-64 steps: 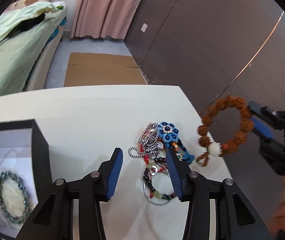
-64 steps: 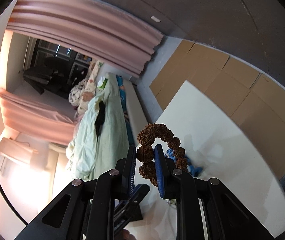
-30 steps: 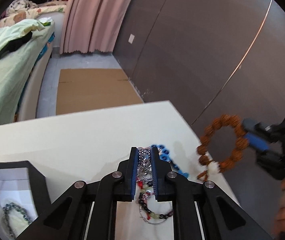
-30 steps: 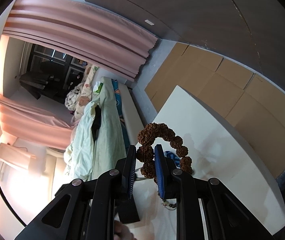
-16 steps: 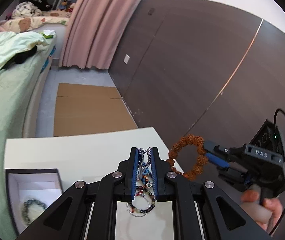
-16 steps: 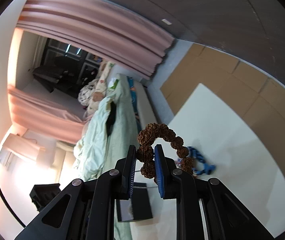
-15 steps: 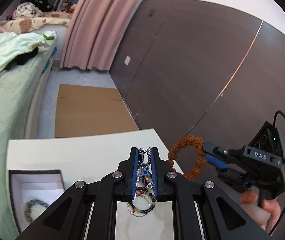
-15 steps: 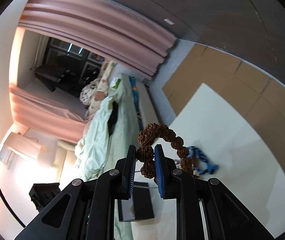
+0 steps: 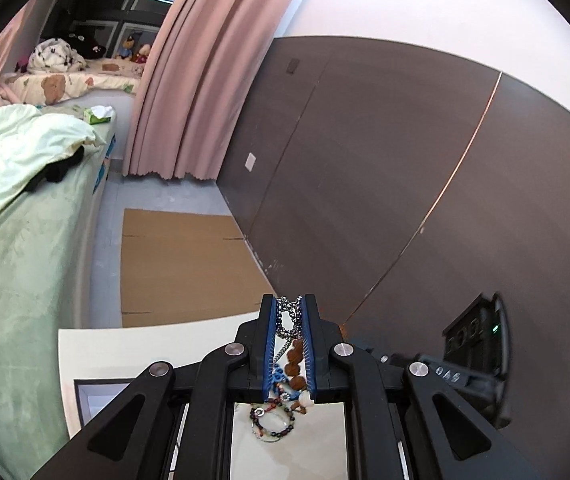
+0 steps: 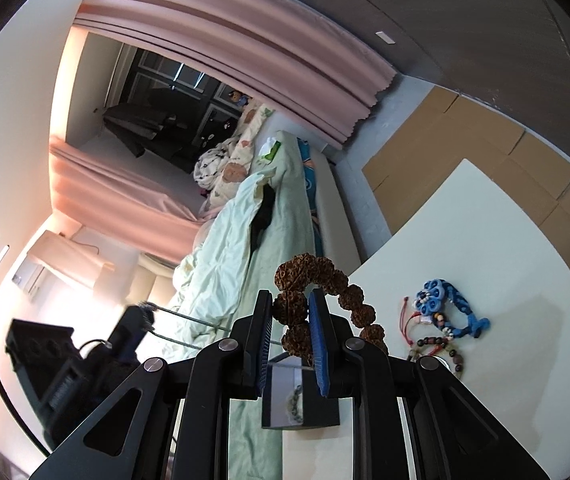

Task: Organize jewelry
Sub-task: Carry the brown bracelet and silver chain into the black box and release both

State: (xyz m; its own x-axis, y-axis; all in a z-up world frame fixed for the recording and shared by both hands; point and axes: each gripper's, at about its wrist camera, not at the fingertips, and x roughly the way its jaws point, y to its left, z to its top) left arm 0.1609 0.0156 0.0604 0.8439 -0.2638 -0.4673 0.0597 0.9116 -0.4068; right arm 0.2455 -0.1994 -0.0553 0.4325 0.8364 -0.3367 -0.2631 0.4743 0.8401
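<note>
My left gripper [image 9: 290, 312] is shut on a silver chain [image 9: 287, 312] and holds it well above the white table [image 9: 125, 352]. Its links hang down between the fingers. My right gripper [image 10: 291, 300] is shut on a brown seed-bead bracelet [image 10: 349, 296], held in the air above the table [image 10: 485, 272]. A blue flower cord piece [image 10: 445, 304] and a dark bead bracelet [image 10: 441, 348] lie on the table. An open black jewelry box [image 10: 301, 400] holds a dark bead bracelet [image 10: 294, 399]. The box corner shows in the left wrist view [image 9: 85, 392].
A bed with a pale green quilt [image 9: 13, 184] runs along the table's left side. Flattened cardboard [image 9: 181, 264] lies on the floor beyond the table. A dark panelled wall [image 9: 365, 184] stands to the right. Pink curtains [image 9: 205, 72] hang at the back.
My left gripper closed on the silver chain and lifted it high off the pile. My right gripper kept the brown bracelet and moved left, now under the left gripper and over the box.
</note>
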